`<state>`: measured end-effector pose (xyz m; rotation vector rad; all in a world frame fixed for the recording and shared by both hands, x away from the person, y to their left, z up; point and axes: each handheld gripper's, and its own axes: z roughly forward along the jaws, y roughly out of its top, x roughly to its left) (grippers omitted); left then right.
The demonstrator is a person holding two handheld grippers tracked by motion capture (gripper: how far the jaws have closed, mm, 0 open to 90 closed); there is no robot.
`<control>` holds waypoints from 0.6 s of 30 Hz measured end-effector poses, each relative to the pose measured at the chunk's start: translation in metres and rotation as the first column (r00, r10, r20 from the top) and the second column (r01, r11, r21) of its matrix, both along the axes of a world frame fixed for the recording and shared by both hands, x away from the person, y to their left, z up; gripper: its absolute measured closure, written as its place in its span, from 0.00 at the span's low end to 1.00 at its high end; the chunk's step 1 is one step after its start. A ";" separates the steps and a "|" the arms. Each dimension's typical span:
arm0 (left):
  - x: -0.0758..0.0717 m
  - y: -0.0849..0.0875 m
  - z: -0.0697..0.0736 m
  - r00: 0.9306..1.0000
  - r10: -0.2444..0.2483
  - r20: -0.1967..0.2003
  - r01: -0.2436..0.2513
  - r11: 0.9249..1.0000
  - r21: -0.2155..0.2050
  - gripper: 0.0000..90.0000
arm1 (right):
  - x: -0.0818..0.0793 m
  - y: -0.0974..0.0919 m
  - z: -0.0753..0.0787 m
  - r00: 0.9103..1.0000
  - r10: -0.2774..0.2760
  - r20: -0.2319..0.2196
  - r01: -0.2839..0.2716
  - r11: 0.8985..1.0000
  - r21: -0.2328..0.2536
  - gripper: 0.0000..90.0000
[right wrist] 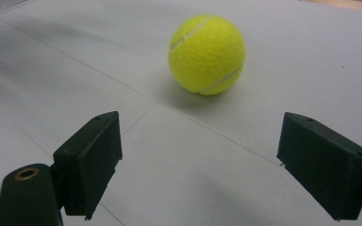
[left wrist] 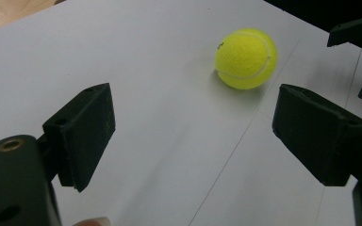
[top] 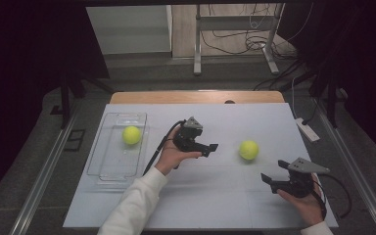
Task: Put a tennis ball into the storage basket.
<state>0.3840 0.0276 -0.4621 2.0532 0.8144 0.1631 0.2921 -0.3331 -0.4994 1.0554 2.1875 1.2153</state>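
A yellow tennis ball point(top: 248, 150) lies loose on the white table point(top: 215, 196), right of centre. My left gripper point(top: 211, 148) is held just left of it, jaws spread wide and empty; in the left gripper view the ball point(left wrist: 246, 58) sits beyond and between the jaws of the left gripper point(left wrist: 193, 134). My right gripper point(top: 270, 180) hovers near the front right, open, pointing at the same ball point(right wrist: 206, 54), which lies ahead of the jaws of the right gripper point(right wrist: 200, 165). A second tennis ball point(top: 131, 135) rests inside a clear plastic tray point(top: 108, 172) at the left.
The other hand's black jaw tips point(left wrist: 358, 33) show at the upper right of the left gripper view. A wooden strip point(top: 196, 97) runs along the table's far edge. Beyond it are a metal stand point(top: 197, 44) and cables on the floor.
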 end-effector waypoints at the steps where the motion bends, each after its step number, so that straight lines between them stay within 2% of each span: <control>1: 0.001 -0.001 0.000 1.000 -0.002 -0.006 0.002 1.000 -0.005 0.16 | 0.000 0.000 0.000 1.000 0.000 0.000 0.000 1.000 0.000 0.16; 7: 0.008 -0.006 -0.001 1.000 -0.005 -0.025 0.005 1.000 -0.016 0.16 | 0.000 0.000 0.000 1.000 0.000 -0.001 0.000 1.000 0.002 0.16; 18: 0.014 -0.019 -0.001 0.999 -0.016 -0.027 0.016 1.000 -0.007 0.16 | 0.000 0.000 0.000 1.000 -0.002 -0.002 0.002 1.000 0.002 0.16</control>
